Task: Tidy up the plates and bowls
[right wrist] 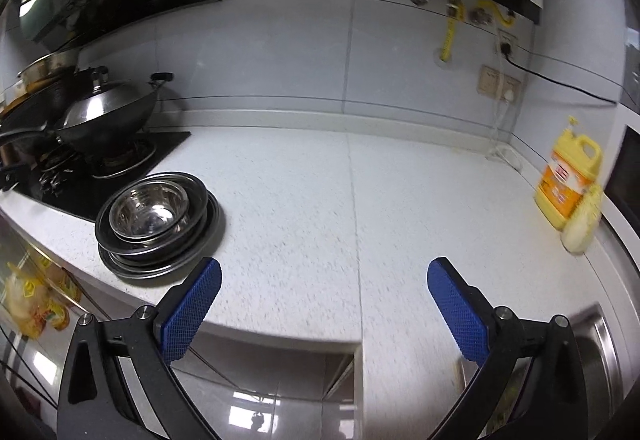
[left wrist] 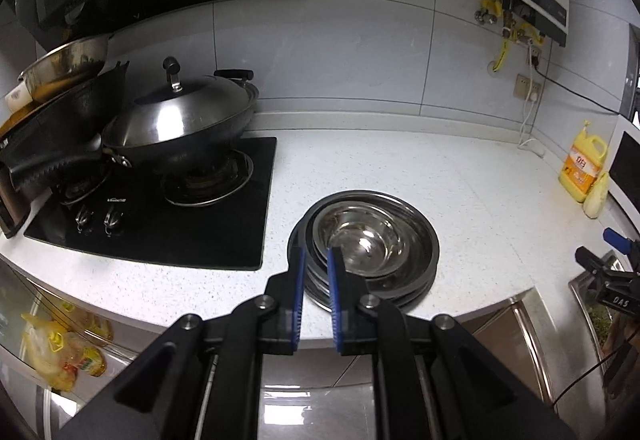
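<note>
Fingers: left gripper [left wrist: 316, 260] nearly closed, empty, tilted down over steel bowl stack [left wrist: 362, 244] | right gripper [right wrist: 324, 276] spread wide, empty, above countertop [right wrist: 360, 199]

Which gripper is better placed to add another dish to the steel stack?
Right: the right gripper is open and empty. The left gripper faces the stack, narrowly shut.

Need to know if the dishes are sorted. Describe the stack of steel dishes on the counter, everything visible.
The stack is shiny stainless steel: wide shallow plates at the bottom, smaller bowls nested above, the top bowl empty and upright. The rims sit slightly off-centre, so the pile looks uneven. It stands on the white speckled counter near its front edge, just right of the black hob. Neither claw touches it; nothing else does either.
</note>
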`<state>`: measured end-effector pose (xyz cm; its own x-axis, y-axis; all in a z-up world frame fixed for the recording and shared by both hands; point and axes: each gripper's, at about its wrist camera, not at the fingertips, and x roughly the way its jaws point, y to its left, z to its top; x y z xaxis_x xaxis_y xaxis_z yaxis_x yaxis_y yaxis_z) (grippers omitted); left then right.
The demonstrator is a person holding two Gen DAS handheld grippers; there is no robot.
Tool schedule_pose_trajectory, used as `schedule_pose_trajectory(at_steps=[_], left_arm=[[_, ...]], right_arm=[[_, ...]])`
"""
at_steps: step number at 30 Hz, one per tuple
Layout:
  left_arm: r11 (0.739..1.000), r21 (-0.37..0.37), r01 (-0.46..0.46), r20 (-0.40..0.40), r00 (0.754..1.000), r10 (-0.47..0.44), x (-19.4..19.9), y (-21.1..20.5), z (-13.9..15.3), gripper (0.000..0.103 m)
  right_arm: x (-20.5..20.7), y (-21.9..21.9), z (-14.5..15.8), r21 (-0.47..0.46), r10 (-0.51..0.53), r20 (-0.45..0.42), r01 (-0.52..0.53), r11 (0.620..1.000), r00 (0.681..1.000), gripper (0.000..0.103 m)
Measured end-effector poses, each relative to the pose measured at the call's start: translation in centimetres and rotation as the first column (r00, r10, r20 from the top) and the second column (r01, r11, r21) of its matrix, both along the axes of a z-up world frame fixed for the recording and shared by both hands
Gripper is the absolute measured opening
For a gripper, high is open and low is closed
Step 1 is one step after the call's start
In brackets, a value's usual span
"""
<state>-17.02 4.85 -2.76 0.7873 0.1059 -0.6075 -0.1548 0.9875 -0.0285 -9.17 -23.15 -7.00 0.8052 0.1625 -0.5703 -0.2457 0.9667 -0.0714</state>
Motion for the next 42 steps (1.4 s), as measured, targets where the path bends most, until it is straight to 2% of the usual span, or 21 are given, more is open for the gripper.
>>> schedule_pose_trajectory(at_steps=[4, 7, 13, 17, 19, 21, 23, 24, 28, 34, 42], left_arm=[[0.999, -0.038, 0.025, 0.004, 1.0, -0.025, -1.1, 1.0, -0.5, 0.011], [0.999, -0.024, 0.038, 0.008, 0.999, -0.038, -1.9, 1.0, -0.4, 0.011], [1.0, 0.01, 0.014, 0.049, 0.999, -0.014, -4.5, 0.4, 1.5, 0.011], [0.999, -0.03, 0.027, 0.074, 0.997, -0.025, -5.9, -0.2, 2.9, 0.011], [0.999, -0.022, 0.041, 0.059, 0.997, -0.04, -6.0, -0.9, 3.3, 0.011], [0.999, -0.01, 0.048, 0.054, 0.997, -0.048, -6.0, -1.5, 3.4, 0.011], [0.998, -0.006, 0.059, 0.042, 0.997, -0.059, -6.1, -2.2, 3.5, 0.027], [0.998, -0.004, 0.061, 0.042, 0.997, -0.061, -6.2, -2.6, 3.5, 0.028], [0.998, 0.024, 0.057, 0.044, 0.997, -0.058, -6.4, -3.7, 3.6, 0.028], [0.998, 0.017, 0.063, 0.03, 0.998, -0.063, -6.6, -4.3, 3.4, 0.028], [0.997, 0.015, 0.07, 0.021, 0.997, -0.07, -6.6, -4.5, 3.2, 0.028]], right_arm=[[-2.6, 0.2, 1.2, -0.034, -0.046, 0.025, 0.047, 0.998, 0.999, 0.101], [-4.3, 0.5, 1.8, -0.078, -0.067, 0.031, 0.069, 0.994, 0.997, 0.101], [-5.5, 0.7, 2.3, -0.053, -0.063, 0.012, 0.064, 0.997, 0.998, 0.101], [-5.5, 1.1, 2.5, -0.025, -0.024, 0.013, 0.024, 0.999, 1.0, 0.101], [-5.6, 1.1, 2.6, -0.024, -0.006, 0.014, 0.006, 1.0, 1.0, 0.101], [-5.6, 0.8, 2.6, -0.017, 0.0, 0.013, 0.0, 1.0, 1.0, 0.101], [-5.6, 0.4, 2.7, 0.002, 0.004, 0.01, -0.004, 1.0, 1.0, 0.101], [-5.6, 0.1, 2.7, 0.008, 0.005, 0.01, -0.005, 1.0, 1.0, 0.101], [-5.9, -0.6, 2.9, 0.013, 0.003, 0.007, -0.003, 1.0, 1.0, 0.101], [-6.3, -1.5, 3.2, 0.03, -0.008, 0.011, 0.007, 1.0, 1.0, 0.101], [-6.4, -2.0, 3.2, 0.068, -0.025, -0.045, 0.028, 0.997, 0.999, 0.101]])
